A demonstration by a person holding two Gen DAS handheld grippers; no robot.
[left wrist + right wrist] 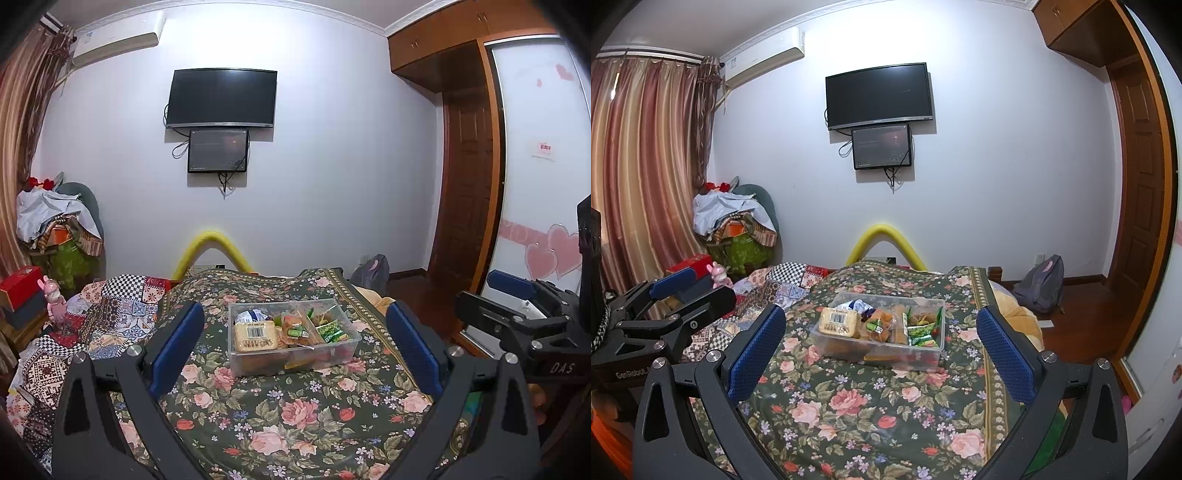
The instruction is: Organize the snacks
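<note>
Support: a bed [295,424] is covered by a dark green floral spread [849,406].
On the spread: a clear plastic box [347,347] of packaged snacks is set near the middle.
Beside the spread: a patchwork quilt [110,310] is laid along the bed's left side.

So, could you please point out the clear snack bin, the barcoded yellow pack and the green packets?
clear snack bin [334,363]: left wrist view, front wall.
barcoded yellow pack [256,336]: left wrist view, top face.
green packets [921,338]: right wrist view, uppermost wrapper.
</note>
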